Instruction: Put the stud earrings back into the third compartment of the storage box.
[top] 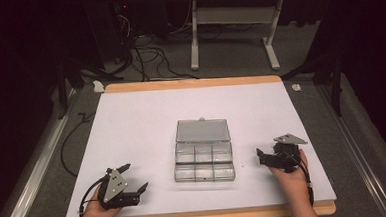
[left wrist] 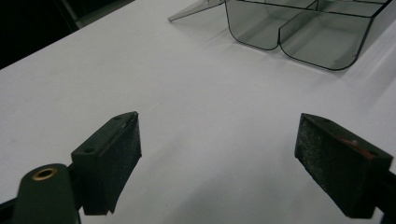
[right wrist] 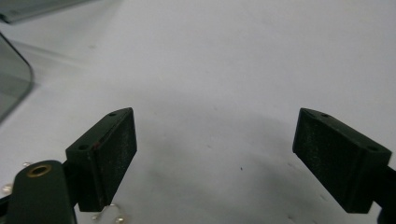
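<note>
So there's a clear box [top: 203, 160] sitting pretty much dead centre of the table [top: 131, 121], lid [top: 202, 130] flipped back flat toward 12 o'clock. It's split into six compartments, two rows of three, and from above they all look bare as far as I can tell, though the plastic is see-through so tiny stuff would be hard to spot. In the left gripper view the near compartments look bare too.

The left gripper [top: 137, 177] is down at about 7 o'clock from the box, near the front edge, jaws spread wide with nothing between them. The right gripper [top: 259, 156] is at roughly 3 o'clock, just beside the box, also spread wide and not holding anything. In the right gripper view a few tiny shiny beads [right wrist: 114, 215] lie on the table under its left jaw.

The tabletop is white with a wood rim. Beyond it, at 12 o'clock, are grey carpet, a tangle of cables [top: 148, 56] and a white frame [top: 232, 31], in a dark room.
</note>
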The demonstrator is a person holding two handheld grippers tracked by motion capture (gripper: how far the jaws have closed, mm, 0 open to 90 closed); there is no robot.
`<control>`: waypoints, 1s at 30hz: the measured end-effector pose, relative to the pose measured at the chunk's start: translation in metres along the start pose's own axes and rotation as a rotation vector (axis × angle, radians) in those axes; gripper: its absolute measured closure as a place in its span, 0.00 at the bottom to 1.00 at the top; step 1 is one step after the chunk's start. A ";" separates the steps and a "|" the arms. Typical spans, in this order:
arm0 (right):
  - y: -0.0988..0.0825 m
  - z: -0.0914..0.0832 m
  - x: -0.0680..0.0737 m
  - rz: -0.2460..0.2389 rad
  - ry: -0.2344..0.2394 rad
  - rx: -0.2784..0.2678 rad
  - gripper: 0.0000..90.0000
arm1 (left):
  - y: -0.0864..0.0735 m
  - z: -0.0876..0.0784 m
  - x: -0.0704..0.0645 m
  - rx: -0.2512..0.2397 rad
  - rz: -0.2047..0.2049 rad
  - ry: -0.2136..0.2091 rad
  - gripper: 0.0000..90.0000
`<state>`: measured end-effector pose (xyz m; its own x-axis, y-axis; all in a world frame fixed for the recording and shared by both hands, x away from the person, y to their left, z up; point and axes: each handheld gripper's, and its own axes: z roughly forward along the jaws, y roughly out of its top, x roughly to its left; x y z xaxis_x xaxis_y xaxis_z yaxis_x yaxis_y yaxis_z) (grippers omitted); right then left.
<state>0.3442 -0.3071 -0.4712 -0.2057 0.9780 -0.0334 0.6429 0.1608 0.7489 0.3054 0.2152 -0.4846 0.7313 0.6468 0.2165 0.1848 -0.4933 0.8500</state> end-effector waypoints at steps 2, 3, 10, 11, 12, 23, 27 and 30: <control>0.001 -0.003 0.000 0.004 0.013 -0.017 0.16 | 0.000 0.000 0.000 0.002 0.002 0.001 0.17; 0.002 -0.006 0.000 0.009 0.025 -0.036 0.16 | 0.000 0.000 0.000 0.003 0.002 0.001 0.17; 0.003 -0.010 -0.001 -0.008 0.036 -0.037 0.17 | 0.000 0.000 0.000 0.004 0.003 0.002 0.17; 0.003 -0.011 -0.002 -0.017 0.039 -0.030 0.18 | 0.000 0.000 0.000 0.005 0.000 -0.001 0.17; 0.002 -0.011 -0.002 -0.017 0.041 -0.032 0.19 | 0.000 0.001 0.000 0.004 -0.001 -0.001 0.17; 0.000 -0.020 -0.004 -0.038 0.069 -0.040 0.29 | 0.000 0.000 0.000 0.004 0.002 -0.001 0.17; 0.001 -0.022 -0.003 -0.037 0.072 -0.021 0.32 | 0.000 0.000 0.000 0.005 0.003 -0.001 0.17; 0.003 -0.025 -0.001 -0.029 0.069 -0.010 0.37 | 0.000 0.001 0.000 0.006 0.002 -0.003 0.17</control>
<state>0.3280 -0.3113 -0.4521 -0.2748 0.9614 -0.0097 0.6285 0.1873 0.7549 0.3061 0.2146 -0.4846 0.7336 0.6440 0.2168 0.1869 -0.4980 0.8468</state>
